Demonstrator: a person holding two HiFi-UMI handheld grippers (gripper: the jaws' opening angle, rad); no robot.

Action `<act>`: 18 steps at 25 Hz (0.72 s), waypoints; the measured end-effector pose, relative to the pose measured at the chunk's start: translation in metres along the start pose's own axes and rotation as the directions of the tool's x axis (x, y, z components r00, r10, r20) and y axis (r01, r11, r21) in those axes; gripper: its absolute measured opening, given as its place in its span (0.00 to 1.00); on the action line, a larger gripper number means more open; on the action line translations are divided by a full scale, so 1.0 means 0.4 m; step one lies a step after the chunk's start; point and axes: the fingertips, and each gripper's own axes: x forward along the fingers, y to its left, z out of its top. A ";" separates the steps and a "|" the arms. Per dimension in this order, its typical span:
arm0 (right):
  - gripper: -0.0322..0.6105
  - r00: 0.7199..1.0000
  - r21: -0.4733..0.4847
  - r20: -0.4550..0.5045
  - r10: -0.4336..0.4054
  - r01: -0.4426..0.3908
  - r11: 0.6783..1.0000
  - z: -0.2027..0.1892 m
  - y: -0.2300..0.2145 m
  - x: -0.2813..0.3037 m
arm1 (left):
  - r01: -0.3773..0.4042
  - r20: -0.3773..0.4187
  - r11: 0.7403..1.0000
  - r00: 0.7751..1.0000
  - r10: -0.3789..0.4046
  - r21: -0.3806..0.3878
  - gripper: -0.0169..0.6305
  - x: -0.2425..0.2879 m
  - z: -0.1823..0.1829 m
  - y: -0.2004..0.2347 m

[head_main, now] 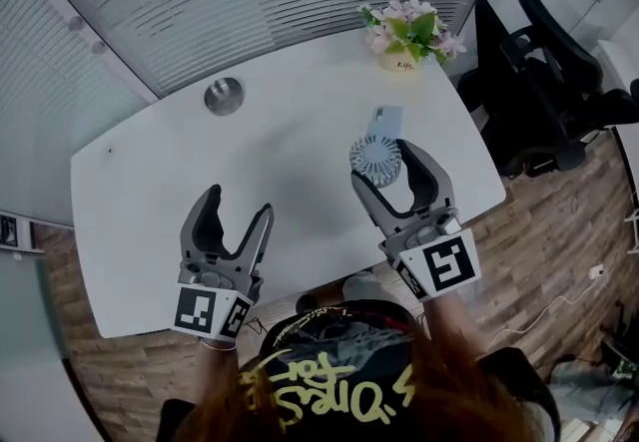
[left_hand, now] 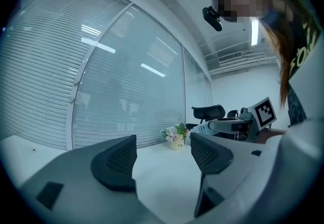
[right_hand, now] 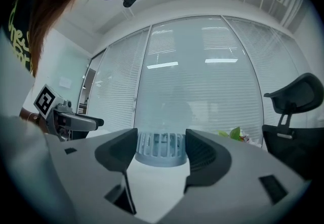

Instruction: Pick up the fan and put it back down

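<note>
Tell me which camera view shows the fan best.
The head view: it shows the fan from above, grille and base, on the table. The right gripper view shows only its grille between the right claw's jaws. The left gripper view does not show it clearly.

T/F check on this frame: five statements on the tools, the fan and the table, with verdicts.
1. The left tool grips the small grey-blue round fan. False: its jaws stand apart with nothing between them.
2. The right tool is open, with the fan showing in the gap at its jaw tips. True.
3. The fan is lifted off the white table. False: it rests on the table.
4. The pot of pink flowers stands near the table's far edge, beyond the fan. True.
5. In the head view, the round metal cap lies right of the fan. False: it lies to the left.
</note>
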 end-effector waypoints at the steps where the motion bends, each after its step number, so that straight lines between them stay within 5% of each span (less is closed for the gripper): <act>1: 0.52 1.000 0.009 -0.009 0.012 -0.012 1.000 -0.010 -0.004 0.013 | -0.014 -0.004 1.000 1.000 0.014 -0.002 0.53 0.003 -0.003 0.002; 18: 0.52 0.971 0.061 -0.110 0.213 -0.207 0.976 -0.201 -0.111 0.189 | -0.258 -0.043 0.966 0.966 0.256 -0.032 0.53 0.043 -0.053 0.013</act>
